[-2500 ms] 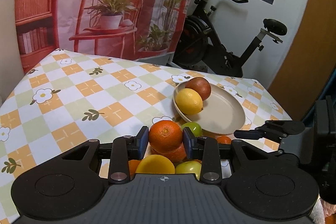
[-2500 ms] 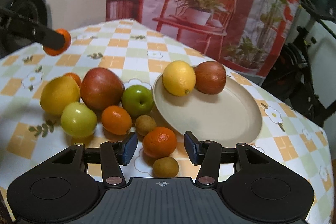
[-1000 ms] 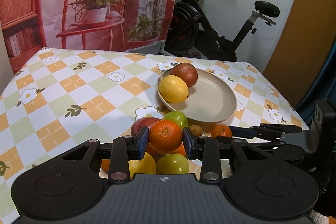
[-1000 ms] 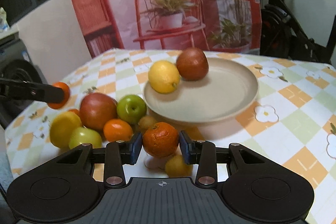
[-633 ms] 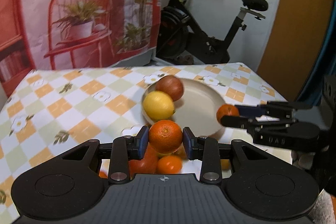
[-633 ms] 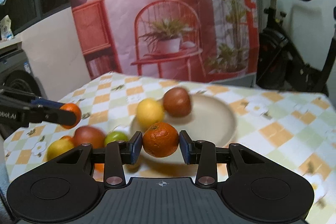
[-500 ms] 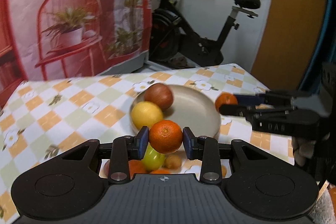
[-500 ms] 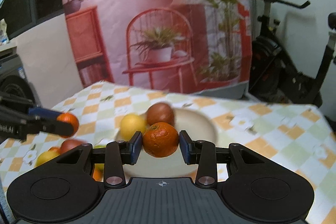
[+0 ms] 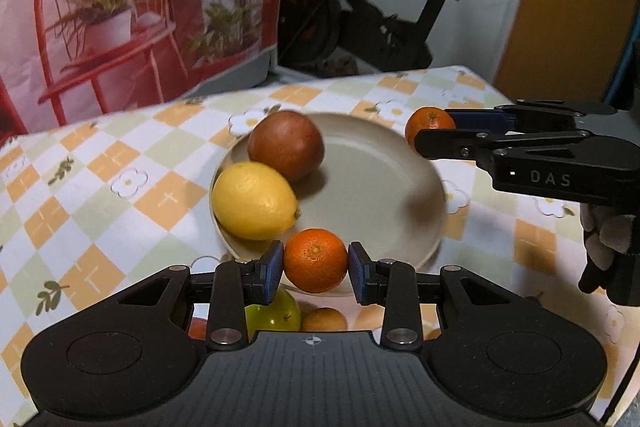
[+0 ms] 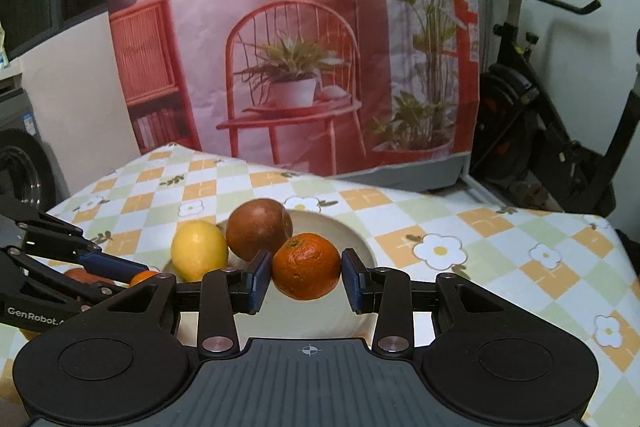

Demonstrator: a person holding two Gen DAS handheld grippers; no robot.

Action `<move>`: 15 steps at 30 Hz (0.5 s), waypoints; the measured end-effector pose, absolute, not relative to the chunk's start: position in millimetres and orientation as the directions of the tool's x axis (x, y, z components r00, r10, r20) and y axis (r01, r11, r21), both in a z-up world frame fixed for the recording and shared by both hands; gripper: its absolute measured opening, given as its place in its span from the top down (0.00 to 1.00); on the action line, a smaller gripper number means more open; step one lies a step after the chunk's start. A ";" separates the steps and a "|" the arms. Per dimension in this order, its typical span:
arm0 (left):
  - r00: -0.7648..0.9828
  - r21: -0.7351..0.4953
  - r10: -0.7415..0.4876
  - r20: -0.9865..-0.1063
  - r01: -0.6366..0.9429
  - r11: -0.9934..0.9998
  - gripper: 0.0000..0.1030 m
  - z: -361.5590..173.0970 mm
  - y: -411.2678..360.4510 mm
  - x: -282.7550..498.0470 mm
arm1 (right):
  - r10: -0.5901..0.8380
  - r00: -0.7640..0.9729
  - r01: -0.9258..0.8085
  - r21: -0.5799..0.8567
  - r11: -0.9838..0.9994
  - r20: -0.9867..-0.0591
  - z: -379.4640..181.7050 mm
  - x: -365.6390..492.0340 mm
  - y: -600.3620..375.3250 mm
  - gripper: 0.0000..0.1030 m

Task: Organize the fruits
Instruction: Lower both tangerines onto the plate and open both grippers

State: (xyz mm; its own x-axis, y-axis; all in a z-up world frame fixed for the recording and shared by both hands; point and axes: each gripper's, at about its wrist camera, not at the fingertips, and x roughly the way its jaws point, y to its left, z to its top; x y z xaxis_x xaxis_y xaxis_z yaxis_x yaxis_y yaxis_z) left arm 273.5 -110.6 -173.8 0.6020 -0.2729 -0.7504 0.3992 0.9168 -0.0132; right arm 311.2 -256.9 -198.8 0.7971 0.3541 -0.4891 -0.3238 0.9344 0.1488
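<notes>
plate (image 9: 404,211): right half bare, room there | left half blocked: lemon (image 9: 254,201), brown fruit (image 9: 285,145) touching | near rim: green apple (image 9: 276,311), small brown fruit (image 9: 323,319) crowd cloth | far tablecloth (image 10: 500,227): open

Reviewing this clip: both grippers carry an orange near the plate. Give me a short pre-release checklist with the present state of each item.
1. Left gripper shut on its orange: ok.
2. Right gripper shut on its orange: ok.
3. Free room on the plate beside the lemon and the brown-red fruit: ok, its right half is bare.
4. Left orange over the plate: ok, it hangs at the near rim.
5. Right orange over the plate: cannot tell; the left wrist view shows it by the far right rim.
6. Grippers apart from each other: ok.
</notes>
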 end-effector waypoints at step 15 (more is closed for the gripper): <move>0.592 0.045 -0.210 -0.778 0.386 0.921 0.64 -188.0 -117.2 293.3 | 0.345 0.775 -0.313 0.152 0.937 -0.530 -228.3 333.9 -258.1 0.66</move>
